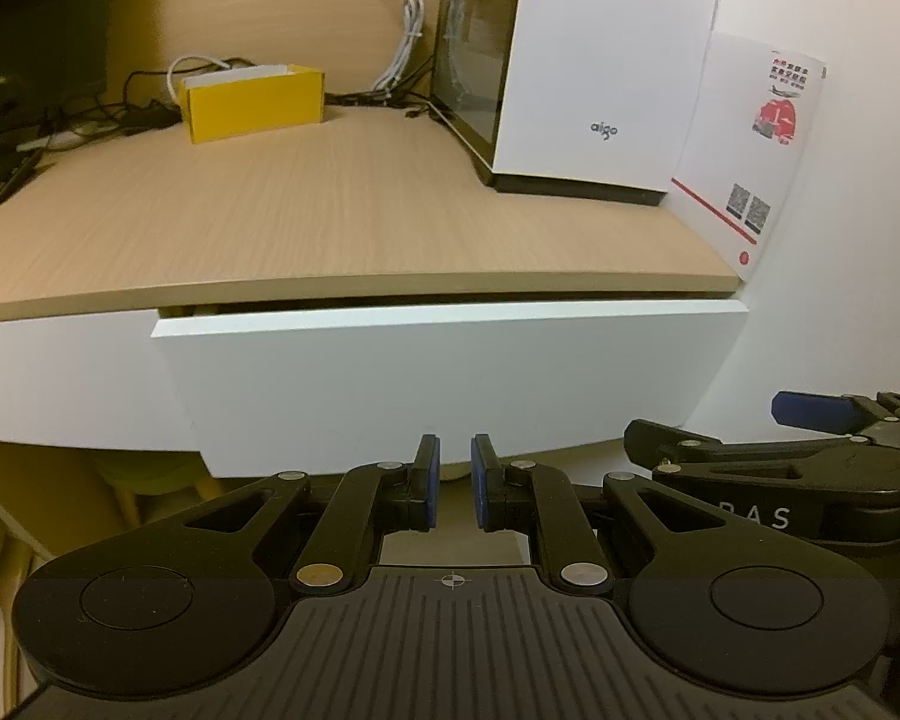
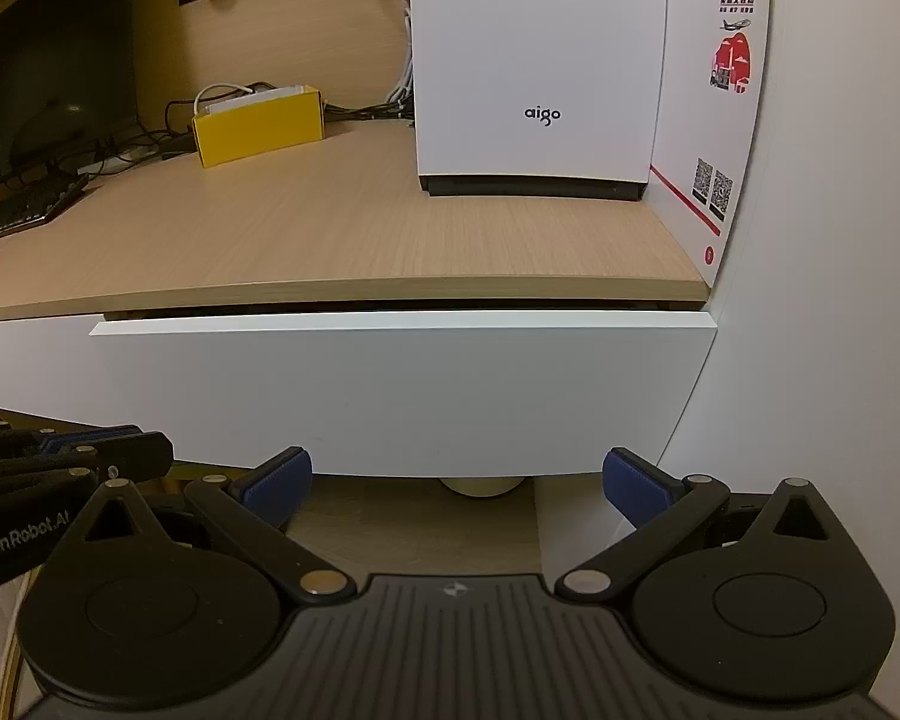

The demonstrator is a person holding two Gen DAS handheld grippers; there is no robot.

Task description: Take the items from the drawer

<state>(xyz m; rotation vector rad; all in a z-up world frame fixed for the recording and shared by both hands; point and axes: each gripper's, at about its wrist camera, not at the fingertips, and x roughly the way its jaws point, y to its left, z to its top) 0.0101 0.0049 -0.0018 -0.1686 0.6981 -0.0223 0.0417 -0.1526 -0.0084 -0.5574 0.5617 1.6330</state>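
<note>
Drawer (image 2: pixel 402 390), white-fronted and pulled out only a crack under the desktop (image 2: pixel 342 240), lies straight ahead of both tongs, its long axis running across the view. The right gripper (image 2: pixel 457 483), jaws spread wide and empty, sits centred below the front's bottom edge and looks the better placed; the left gripper (image 1: pixel 455 483), nearly closed on nothing, hangs just beside it.

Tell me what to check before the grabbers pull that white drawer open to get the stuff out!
1. White flat-fronted drawer open enough to reach in: not ok, only a thin gap under the light wooden desktop.
2. Right gripper ready to grab: ok, jaws wide, nothing between them.
3. Left gripper ready: not ok, nearly shut, empty.
4. Handle to pull: cannot tell, none visible on the front.
5. Items inside: cannot tell, hidden.
6. Grippers touching drawer: not ok, both hang in front of its lower edge.
</note>
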